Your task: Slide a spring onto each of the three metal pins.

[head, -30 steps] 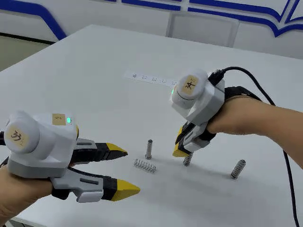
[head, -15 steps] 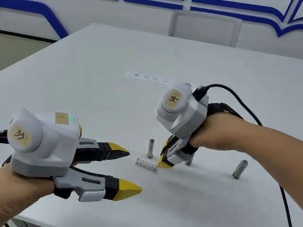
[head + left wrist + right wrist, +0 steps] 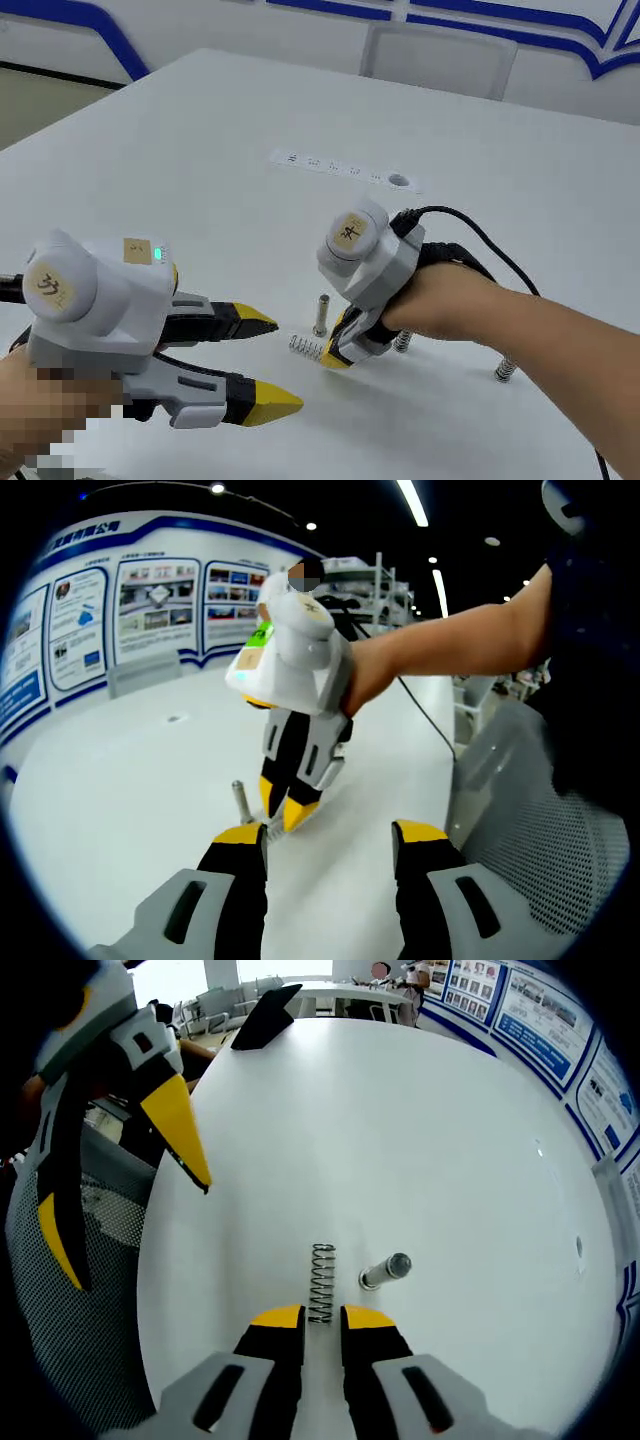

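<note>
Left tongs (image 3: 270,362) hang wide open and empty at 8 o'clock of the work. The one loose spring (image 3: 305,348), thin, silvery and tightly coiled, lies flat on the white table (image 3: 200,180) at 7 o'clock of the bare pin (image 3: 321,313). Right tongs (image 3: 321,1316), jaws narrowly parted, straddle its near end. A pinch that close to the tip may make the light coil swivel or pop free. Toward 3 o'clock, a second pin (image 3: 402,341) and a third pin (image 3: 506,369) already wear springs.

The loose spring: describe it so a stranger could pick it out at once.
On the white table, look at the jaws of the right gripper. The loose spring lies flat beside the bare pin; the two other springs stand upright.
</note>
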`<state>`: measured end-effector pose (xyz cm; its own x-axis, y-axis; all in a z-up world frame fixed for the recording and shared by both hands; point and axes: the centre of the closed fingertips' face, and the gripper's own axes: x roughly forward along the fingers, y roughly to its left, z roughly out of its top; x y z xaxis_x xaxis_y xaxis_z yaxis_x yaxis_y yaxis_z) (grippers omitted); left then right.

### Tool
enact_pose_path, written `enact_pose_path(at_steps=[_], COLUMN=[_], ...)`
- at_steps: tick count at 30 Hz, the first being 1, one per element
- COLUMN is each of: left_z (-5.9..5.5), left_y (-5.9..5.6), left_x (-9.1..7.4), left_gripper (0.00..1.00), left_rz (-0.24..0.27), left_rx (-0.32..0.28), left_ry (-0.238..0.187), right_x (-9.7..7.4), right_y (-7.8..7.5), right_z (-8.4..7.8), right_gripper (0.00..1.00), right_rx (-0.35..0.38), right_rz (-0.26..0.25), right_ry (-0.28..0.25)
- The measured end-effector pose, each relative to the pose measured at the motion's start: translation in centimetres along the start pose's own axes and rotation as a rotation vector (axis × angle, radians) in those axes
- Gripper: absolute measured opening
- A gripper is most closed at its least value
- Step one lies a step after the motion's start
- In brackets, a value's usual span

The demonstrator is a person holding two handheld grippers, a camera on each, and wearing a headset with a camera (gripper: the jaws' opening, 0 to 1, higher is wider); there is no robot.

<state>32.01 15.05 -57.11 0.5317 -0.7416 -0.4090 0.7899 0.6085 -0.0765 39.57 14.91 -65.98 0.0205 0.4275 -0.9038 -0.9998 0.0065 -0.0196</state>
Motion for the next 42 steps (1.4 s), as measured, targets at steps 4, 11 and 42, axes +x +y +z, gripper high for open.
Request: enact_pose_path(at_steps=[4,11,42], left_z=[0.0,-0.1,-0.3], left_y=[0.0,0.1,-0.4], left_x=[0.0,0.0,1.2], left_gripper=[0.51,0.51,0.47], left_rz=[-0.002,0.0,-0.054], left_rx=[0.001,-0.002,0.055], left_ry=[0.002,0.001,0.06], right_x=[0.3,0.7,-5.6], right_y=[-0.1,-0.1,4.1], right_z=[0.0,-0.1,-1.5], right_gripper=[0.15,0.12,0.12], right_rx=[0.013,0.032,-0.136], right_rz=[0.0,0.004,0.075], right_ry=[0.002,0.009,0.015])
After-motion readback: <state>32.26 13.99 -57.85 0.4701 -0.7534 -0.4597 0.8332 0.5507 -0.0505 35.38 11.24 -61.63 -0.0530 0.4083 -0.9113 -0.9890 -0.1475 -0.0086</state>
